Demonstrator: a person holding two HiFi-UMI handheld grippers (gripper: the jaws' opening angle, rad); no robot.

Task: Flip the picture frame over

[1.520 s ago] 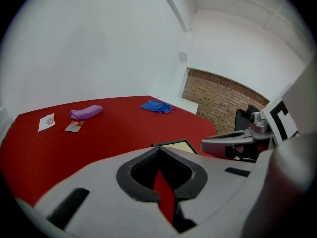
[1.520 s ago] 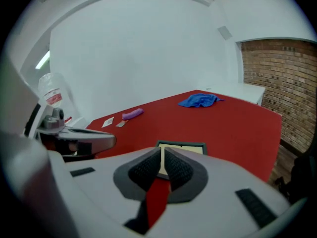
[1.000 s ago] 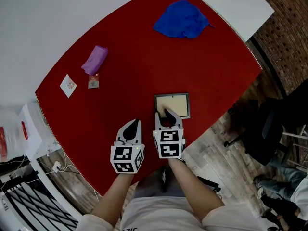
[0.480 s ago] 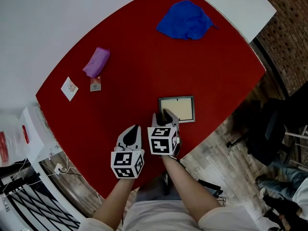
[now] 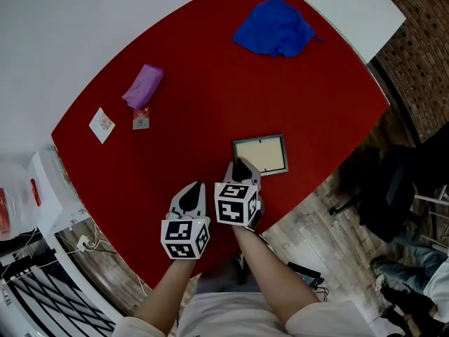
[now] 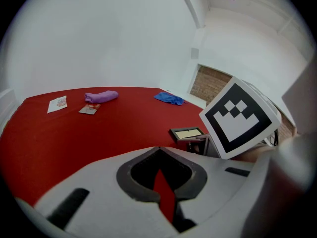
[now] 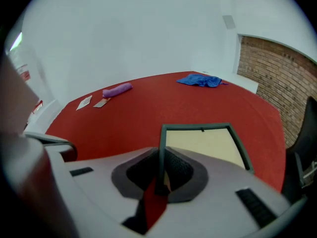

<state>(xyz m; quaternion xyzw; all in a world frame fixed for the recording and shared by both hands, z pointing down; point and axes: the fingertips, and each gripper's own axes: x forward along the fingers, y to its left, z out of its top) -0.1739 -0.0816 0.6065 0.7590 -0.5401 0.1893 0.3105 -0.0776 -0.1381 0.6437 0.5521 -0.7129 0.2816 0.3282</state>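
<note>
Your right gripper (image 5: 240, 165) has just been closing its fingers (image 7: 184, 172), which now pinch the picture frame (image 5: 261, 154) by its left edge, ready to lever it over, while your left gripper (image 5: 196, 187) waits beside it over the desk (image 5: 210, 83), fingers pressed together and empty.

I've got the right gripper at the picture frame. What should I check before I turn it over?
1. Right gripper on the picture frame: ok. The jaws have just been closing, with the frame's side rail between them.
2. Grip firm enough to lift: cannot tell.
3. Left gripper empty and apart from the frame: ok.
4. Table bare around the frame: ok. The blue cloth lies far off.
5. Margin to the table's near edge: not ok. The frame lies close to it.
</note>
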